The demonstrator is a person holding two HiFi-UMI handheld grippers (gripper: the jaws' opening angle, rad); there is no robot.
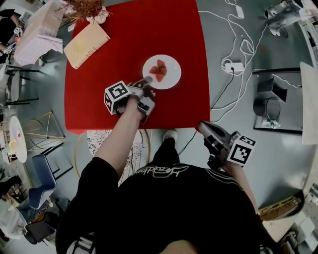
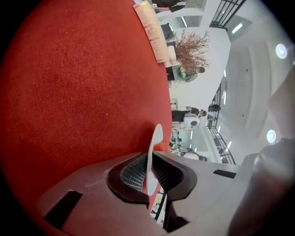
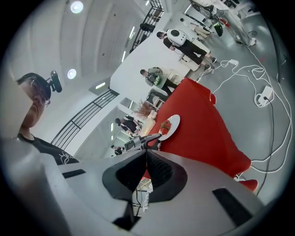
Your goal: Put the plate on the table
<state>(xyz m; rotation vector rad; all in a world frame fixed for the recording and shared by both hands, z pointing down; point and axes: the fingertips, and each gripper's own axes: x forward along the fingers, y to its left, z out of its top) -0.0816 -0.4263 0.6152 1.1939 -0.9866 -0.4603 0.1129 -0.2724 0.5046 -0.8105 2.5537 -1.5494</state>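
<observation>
A white plate (image 1: 169,71) with strawberries (image 1: 160,70) lies near the middle of the red table (image 1: 114,59); whether it rests fully on the cloth I cannot tell. My left gripper (image 1: 148,81) is shut on its near-left rim. In the left gripper view the plate (image 2: 156,138) shows edge-on, pinched between the ribbed pads (image 2: 133,173) of that left gripper (image 2: 150,173). My right gripper (image 1: 201,126) hangs off the table's near right corner, shut and empty. The right gripper view has its right gripper (image 3: 146,154) closed, with the plate (image 3: 171,124) far ahead.
A beige mat (image 1: 87,44) and a dried plant (image 1: 87,7) sit at the table's far left. White cables and a power strip (image 1: 233,66) lie on the floor to the right. A round stool (image 1: 112,144) stands under the near edge. People stand in the background.
</observation>
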